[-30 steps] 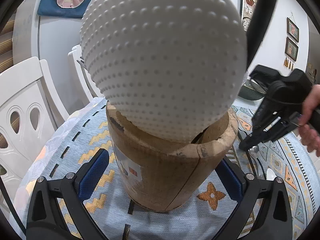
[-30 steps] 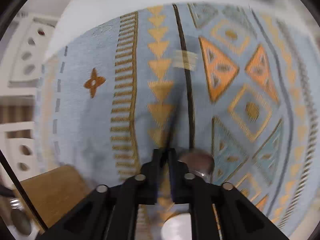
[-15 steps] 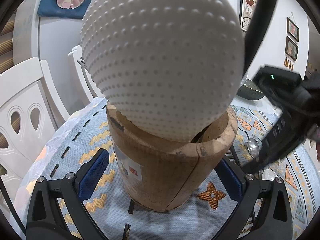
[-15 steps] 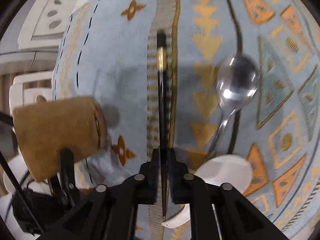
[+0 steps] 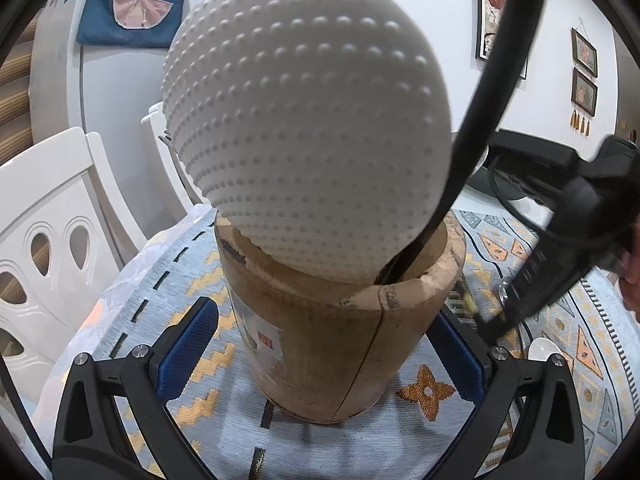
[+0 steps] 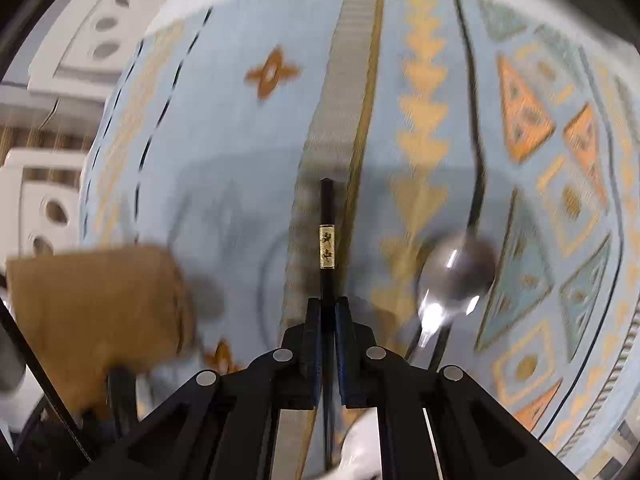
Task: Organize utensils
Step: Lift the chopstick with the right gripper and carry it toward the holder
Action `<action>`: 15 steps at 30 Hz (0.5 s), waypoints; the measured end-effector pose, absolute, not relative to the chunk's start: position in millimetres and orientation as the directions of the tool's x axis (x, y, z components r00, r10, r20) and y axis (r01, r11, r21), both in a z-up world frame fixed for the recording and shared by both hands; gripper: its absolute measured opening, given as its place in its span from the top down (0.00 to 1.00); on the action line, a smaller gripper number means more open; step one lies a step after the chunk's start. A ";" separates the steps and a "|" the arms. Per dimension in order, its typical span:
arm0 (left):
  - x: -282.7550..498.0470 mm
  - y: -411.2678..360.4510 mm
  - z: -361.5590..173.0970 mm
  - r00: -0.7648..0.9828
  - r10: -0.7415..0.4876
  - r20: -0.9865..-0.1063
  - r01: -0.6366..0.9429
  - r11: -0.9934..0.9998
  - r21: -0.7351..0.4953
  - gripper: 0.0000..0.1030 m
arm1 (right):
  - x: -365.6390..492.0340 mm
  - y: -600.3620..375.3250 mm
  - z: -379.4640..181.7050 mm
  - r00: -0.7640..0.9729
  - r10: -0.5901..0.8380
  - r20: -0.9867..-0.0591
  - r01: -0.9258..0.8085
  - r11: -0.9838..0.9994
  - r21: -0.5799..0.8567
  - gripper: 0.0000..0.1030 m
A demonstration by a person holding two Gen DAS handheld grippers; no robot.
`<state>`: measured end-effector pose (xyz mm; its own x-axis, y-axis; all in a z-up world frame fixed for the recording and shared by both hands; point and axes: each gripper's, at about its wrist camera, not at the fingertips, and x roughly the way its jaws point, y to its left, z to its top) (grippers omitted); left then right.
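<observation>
A wooden utensil holder (image 5: 332,340) stands on the patterned blue cloth (image 5: 180,264). It holds a white dimpled ladle head (image 5: 304,140) and a black handle (image 5: 492,100). My left gripper (image 5: 324,314) straddles the holder, and a strip of cloth shows between the left pad (image 5: 188,344) and the wood. My right gripper (image 6: 328,308) points down at the cloth. Its jaws are closing on a black chopstick (image 6: 327,216) with a gold band, which sticks out ahead of them. In the left wrist view the right gripper (image 5: 490,326) hangs just right of the holder.
A metal spoon (image 6: 456,276) and a white spoon (image 6: 360,448) lie on the cloth right of the chopstick. The holder (image 6: 92,304) is at the lower left in the right wrist view. White chairs (image 5: 48,220) stand beyond the table's left edge, and a dark bowl (image 5: 508,184) sits behind.
My right gripper has swung in closer to the holder's right side and rolled, with the chopstick now gripped nearer its end. The left gripper and holder have stayed still.
</observation>
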<state>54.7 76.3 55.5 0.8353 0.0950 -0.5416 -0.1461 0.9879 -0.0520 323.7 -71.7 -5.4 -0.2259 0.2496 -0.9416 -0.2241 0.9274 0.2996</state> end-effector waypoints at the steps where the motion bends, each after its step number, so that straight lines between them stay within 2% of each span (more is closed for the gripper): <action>1: 54.6 76.6 55.5 0.835 0.096 -0.542 -0.147 0.988 -0.050 0.00 | 318.4 -67.7 -7.0 -0.242 0.228 -0.943 -0.260 0.921 0.290 0.94; 9: 55.1 67.3 59.8 0.839 0.110 -0.534 -0.152 0.988 -0.035 0.00 | 316.2 -64.2 -8.0 -0.211 0.222 -0.952 -0.285 0.918 0.277 0.95; 15: 52.1 59.1 64.3 0.842 0.127 -0.524 -0.159 0.987 -0.017 0.00 | 299.9 -66.6 -5.2 -0.117 0.226 -0.967 -0.292 0.923 0.251 0.95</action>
